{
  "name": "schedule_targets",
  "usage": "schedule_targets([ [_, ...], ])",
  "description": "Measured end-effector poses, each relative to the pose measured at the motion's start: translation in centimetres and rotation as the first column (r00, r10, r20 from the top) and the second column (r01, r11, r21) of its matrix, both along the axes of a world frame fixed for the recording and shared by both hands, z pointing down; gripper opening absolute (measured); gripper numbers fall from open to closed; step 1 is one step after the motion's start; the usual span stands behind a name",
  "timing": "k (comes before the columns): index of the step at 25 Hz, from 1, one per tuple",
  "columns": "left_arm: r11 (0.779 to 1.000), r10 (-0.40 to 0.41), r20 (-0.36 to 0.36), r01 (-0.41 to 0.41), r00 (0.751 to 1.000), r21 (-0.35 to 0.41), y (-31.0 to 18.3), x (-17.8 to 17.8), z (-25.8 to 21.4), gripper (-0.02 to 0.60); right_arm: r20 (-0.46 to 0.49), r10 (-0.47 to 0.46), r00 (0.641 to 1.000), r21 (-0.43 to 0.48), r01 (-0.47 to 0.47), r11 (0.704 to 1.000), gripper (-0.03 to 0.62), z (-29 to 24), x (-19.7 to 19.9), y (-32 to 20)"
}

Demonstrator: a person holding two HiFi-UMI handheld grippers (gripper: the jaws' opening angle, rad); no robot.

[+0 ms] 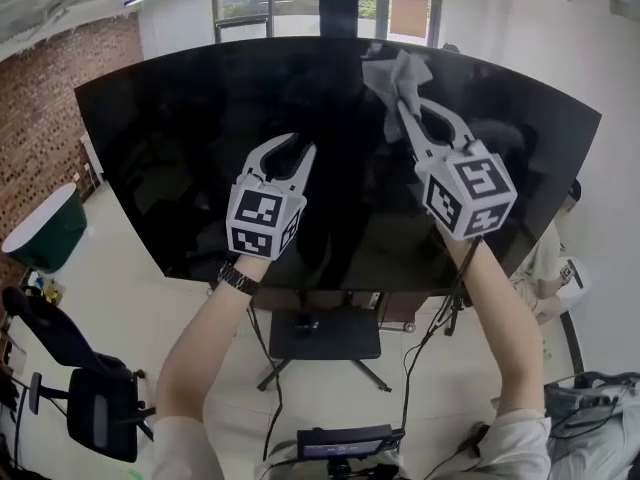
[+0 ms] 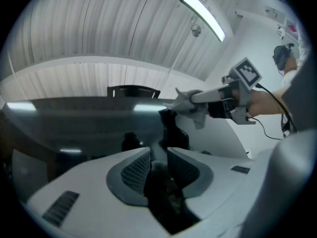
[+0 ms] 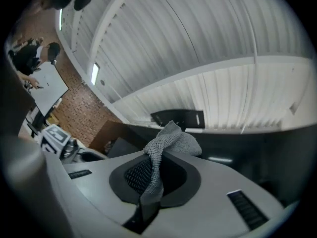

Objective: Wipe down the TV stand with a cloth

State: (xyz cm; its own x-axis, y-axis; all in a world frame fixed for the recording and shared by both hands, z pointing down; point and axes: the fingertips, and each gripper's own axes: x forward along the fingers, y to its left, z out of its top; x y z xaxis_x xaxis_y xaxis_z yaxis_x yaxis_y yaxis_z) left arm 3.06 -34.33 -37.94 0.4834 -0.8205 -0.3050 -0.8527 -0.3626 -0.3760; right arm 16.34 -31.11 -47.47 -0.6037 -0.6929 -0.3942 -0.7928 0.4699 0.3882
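I had one grey cloth (image 1: 398, 76) pinched in the clenched jaws of the right gripper (image 1: 405, 110); its knitted, waffle-textured fabric ran down between the ribbed black pads (image 3: 137, 175) and bunched in a loose crumple above the tips, near the upper edge of the single wide, glossy black TV screen (image 1: 200, 158); whether it touched the glass I could not tell; the left gripper (image 1: 298, 148), second of two, hung lower before the screen, its white curved jaws a narrow gap apart and holding nothing; the TV stand (image 1: 325, 335), a flat dark plate on thin splayed legs, stood beneath the screen, well apart from the cloth.
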Motion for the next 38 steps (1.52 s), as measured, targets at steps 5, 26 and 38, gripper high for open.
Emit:
schedule_targets([
  [5, 0.988, -0.045, -0.022, 0.041, 0.999, -0.149, -1.3, -6.1, 12.2, 0.138, -0.012, -0.038, 0.999, -0.206, 0.034, 0.978, 0.026, 18.7, -5.4, -1.2],
  [26, 0.952, -0.110, -0.068, 0.085, 0.992, -0.294, -3.5, -13.7, 72.4, 0.138, -0.040, -0.008, 0.999, -0.314, -0.005, 0.949, 0.026, 79.3, -21.1, -14.1],
  [38, 0.961, -0.081, -0.053, 0.064, 0.995, -0.270, 0.1, -13.4, 86.3, 0.138, -0.238, -0.002, 0.971, -0.510, -0.123, 0.851, 0.028, 97.5, -21.3, -18.7],
])
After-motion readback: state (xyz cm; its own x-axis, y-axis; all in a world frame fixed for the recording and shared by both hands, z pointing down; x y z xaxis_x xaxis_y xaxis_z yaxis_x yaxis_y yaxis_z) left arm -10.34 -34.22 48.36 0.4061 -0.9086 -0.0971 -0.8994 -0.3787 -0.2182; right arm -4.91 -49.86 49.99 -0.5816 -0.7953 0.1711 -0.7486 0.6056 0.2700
